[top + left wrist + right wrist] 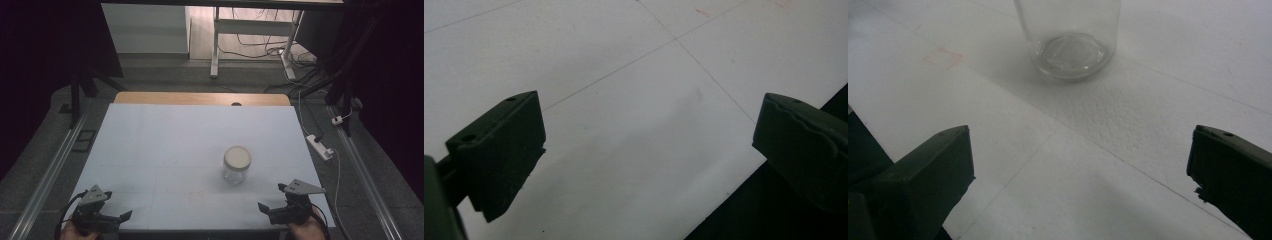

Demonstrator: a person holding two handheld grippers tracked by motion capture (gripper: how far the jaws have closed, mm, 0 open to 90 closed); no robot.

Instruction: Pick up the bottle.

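Note:
A clear glass jar (236,165) with a cream lid stands upright on the white table top (170,145), right of centre. In the right gripper view the lower part of the jar (1070,35) is ahead, its glass base resting on the white surface. My right gripper (271,198) is at the near right edge, a short way in front of the jar, open (1078,170) and holding nothing. My left gripper (117,206) sits at the near left corner, far from the jar. Its jaws are wide apart (649,140) over bare white board by the table's edge.
A wooden strip (200,98) borders the table's far edge. Metal rails (50,170) run along the floor on both sides. A white power strip (320,146) and cables lie on the floor at right. White desk legs (215,50) stand beyond the table.

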